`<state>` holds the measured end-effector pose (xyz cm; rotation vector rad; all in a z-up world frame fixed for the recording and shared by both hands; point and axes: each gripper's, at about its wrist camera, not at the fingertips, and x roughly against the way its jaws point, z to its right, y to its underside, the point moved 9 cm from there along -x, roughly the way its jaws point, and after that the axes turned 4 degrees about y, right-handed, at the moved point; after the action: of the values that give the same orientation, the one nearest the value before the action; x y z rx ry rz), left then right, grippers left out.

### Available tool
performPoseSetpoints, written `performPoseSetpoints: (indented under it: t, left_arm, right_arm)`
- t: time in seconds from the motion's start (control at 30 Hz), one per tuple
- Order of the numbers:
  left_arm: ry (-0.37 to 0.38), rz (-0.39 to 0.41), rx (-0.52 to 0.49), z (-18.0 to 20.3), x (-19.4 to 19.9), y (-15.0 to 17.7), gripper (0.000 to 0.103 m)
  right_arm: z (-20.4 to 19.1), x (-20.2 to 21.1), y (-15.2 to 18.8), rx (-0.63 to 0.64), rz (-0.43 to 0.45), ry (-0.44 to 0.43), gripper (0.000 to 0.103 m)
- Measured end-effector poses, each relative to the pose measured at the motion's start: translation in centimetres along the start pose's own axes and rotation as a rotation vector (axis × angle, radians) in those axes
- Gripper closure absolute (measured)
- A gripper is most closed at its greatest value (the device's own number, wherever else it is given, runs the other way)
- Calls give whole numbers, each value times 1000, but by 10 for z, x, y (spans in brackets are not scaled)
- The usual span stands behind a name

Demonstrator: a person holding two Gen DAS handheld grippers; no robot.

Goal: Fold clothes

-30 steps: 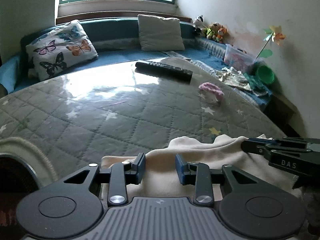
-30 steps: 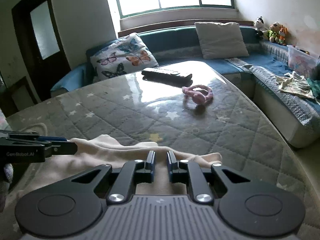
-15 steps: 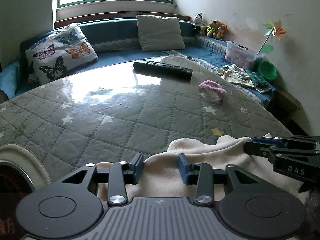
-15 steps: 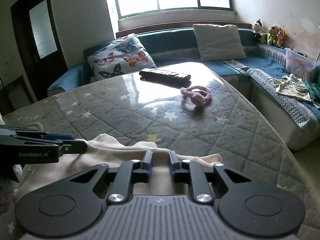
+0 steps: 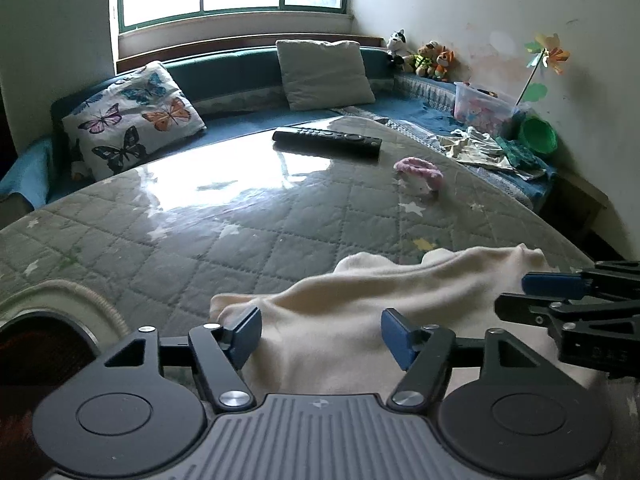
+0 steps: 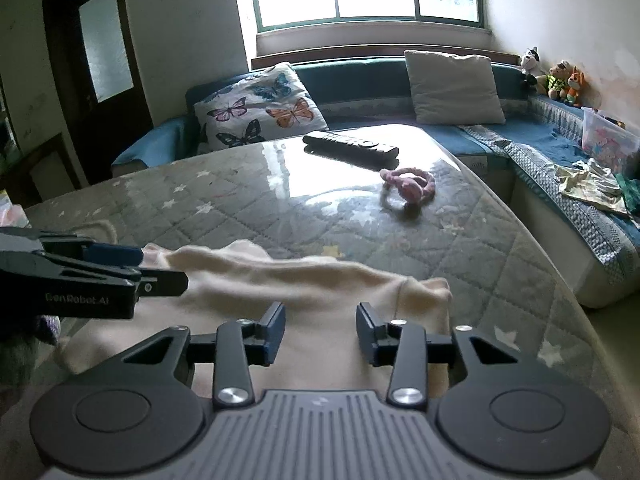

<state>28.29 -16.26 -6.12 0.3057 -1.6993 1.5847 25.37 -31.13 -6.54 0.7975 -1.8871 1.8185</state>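
Note:
A cream garment (image 5: 380,292) lies bunched on the near part of the quilted table top (image 5: 240,240). In the left wrist view my left gripper (image 5: 320,326) stands open, its blue pads on either side of the cloth and apart from it. My right gripper (image 5: 532,292) reaches in from the right at the garment's right end. In the right wrist view the garment (image 6: 304,280) lies under my open right gripper (image 6: 320,320), with nothing pinched. My left gripper (image 6: 160,272) comes in from the left edge there, by the cloth's left end.
A black remote (image 5: 326,140) and a pink hair tie (image 5: 418,170) lie on the far part of the table. A blue sofa with a butterfly cushion (image 5: 132,120) and a grey cushion (image 5: 324,72) wraps around behind. The table's right edge (image 6: 560,280) drops toward the sofa.
Both grippers have opened wider: the right one was nearly shut on the cloth's edge and now stands apart. The garment has settled lower on the table.

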Motion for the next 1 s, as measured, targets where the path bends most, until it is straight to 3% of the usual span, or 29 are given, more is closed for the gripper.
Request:
performPoseSetpoints:
  t: [0.33,0.43,1.0]
  left_arm:
    - [-41,16,-1,-5,28,23,20]
    - [-49,12,8,-6,31,30,20]
    - [-65,-17,28,-11,33,49,5]
  right_arm:
    - [-10,23,20,58,-26,40,57]
    - [-13,28,22,74,-29,48,48]
    - [-11,33,42,87,-84,90,37]
